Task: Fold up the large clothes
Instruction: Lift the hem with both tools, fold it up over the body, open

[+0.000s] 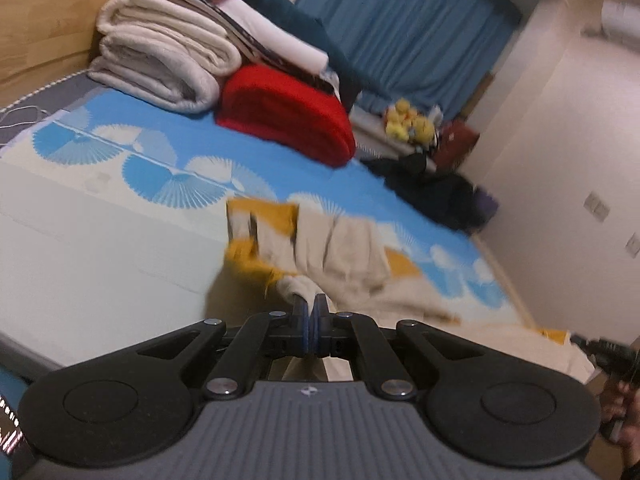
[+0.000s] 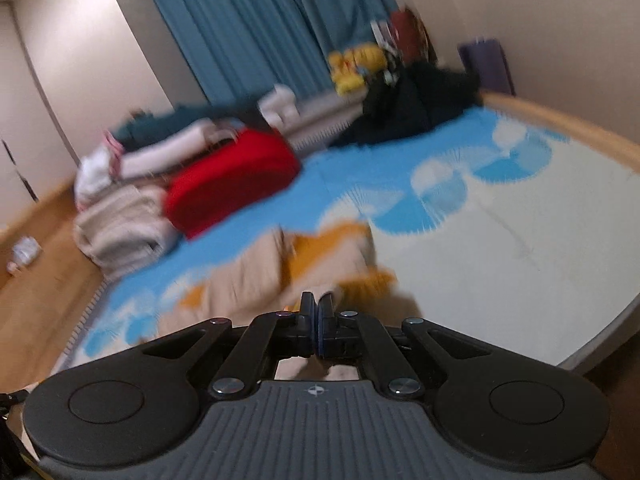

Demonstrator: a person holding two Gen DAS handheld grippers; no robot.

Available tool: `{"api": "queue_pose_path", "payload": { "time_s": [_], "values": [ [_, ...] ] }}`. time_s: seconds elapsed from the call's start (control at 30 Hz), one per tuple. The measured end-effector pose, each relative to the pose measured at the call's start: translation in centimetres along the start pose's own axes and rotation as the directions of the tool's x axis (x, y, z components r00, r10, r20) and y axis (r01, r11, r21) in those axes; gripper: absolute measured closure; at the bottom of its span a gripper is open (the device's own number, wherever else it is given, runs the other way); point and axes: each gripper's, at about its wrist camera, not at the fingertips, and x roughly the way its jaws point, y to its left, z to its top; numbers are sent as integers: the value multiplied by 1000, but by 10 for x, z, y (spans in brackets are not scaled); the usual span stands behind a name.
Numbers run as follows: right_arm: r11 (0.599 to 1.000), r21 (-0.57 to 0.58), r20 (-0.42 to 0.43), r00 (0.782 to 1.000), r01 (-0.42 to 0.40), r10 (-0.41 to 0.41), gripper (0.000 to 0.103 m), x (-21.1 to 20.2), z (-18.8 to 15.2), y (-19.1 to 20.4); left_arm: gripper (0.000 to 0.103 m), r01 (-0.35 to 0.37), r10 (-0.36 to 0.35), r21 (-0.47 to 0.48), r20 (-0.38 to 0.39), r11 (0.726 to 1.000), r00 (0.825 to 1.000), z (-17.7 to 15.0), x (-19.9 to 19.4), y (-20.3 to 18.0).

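From the left wrist camera, the bed [image 1: 80, 240] fills most of the picture. Its cover is pale in front and blue with white fan shapes farther back. The big pale part on the left is bare and gives lots of room. At the back left, a wooden headboard [image 1: 44, 24] closes that side. In front of it sit a stack of folded cream blankets [image 1: 160, 60] and a red cushion [image 1: 288, 116], touching each other. Dark clothes [image 1: 436, 188] lie at the far right edge of the bed, near the wall and the blue curtain [image 1: 404, 28]. The left claw [image 1: 311, 306] is closed tight on a corner of the cream and yellow garment [image 1: 340, 248]. The cloth runs from the pads out over the bed, bunched up just ahead. At the far right, a hand [image 1: 624, 404] holds the other tool.

From the right wrist camera, the picture is blurry. The bed [image 2: 500, 272] has open pale room on the right, ending at a curved wooden edge [image 2: 560, 124]. The red cushion [image 2: 232, 180] and the blankets [image 2: 120, 224] sit on the left, near the bed's side and the wooden floor [image 2: 44, 280]. The right claw [image 2: 317, 306] is closed. The garment [image 2: 260, 272] lies crumpled right in front of it, and cloth shows under the fingers, so it seems to pinch an edge.
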Motion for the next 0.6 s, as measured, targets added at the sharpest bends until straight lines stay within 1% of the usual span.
{"api": "queue_pose_path", "payload": {
  "time_s": [0.1, 0.13, 0.2, 0.27, 0.33, 0.4, 0.43, 0.47, 0.5, 0.53, 0.57, 0.6],
  "values": [
    [998, 59, 36, 999, -18, 16, 103, -17, 5, -11, 101, 22, -20, -77, 24, 997, 999, 9, -24, 9],
    [997, 72, 41, 999, -15, 12, 103, -14, 7, -15, 101, 26, -24, -102, 24, 994, 999, 10, -22, 12],
    [997, 83, 37, 999, -2, -1, 103, 6, 7, -19, 101, 19, -18, -112, 15, 993, 1000, 13, -4, 18],
    [996, 93, 15, 1000, 16, -18, 103, 39, 9, -24, 101, 11, -11, -136, -1, 991, 1000, 20, 28, 25],
    [995, 91, -15, 1000, 28, -27, 103, 83, 12, -27, 101, -8, 7, -129, -7, 992, 1000, 31, 69, 35],
    [992, 112, -53, 997, 55, -49, 103, 134, 18, -31, 101, -32, 28, -145, -29, 989, 999, 43, 121, 46],
    [993, 100, -71, 996, 68, -61, 102, 157, 19, -30, 101, -39, 35, -139, -34, 989, 999, 48, 145, 53],
    [991, 104, -89, 993, 84, -75, 101, 181, 23, -34, 98, -53, 47, -138, -43, 989, 998, 53, 170, 60],
    [983, 159, -99, 992, 96, -81, 94, 203, 25, -41, 98, -68, 56, -185, -65, 980, 996, 58, 194, 72],
    [972, 213, -94, 992, 99, -81, 90, 220, 26, -50, 94, -70, 52, -231, -81, 970, 995, 61, 212, 85],
    [960, 249, -78, 991, 124, -108, 88, 232, 27, -59, 89, -66, 45, -263, -85, 962, 995, 63, 226, 95],
    [943, 283, -61, 984, 176, -165, 87, 241, 26, -67, 87, -72, 53, -278, -74, 958, 996, 63, 234, 105]
  ]
}}
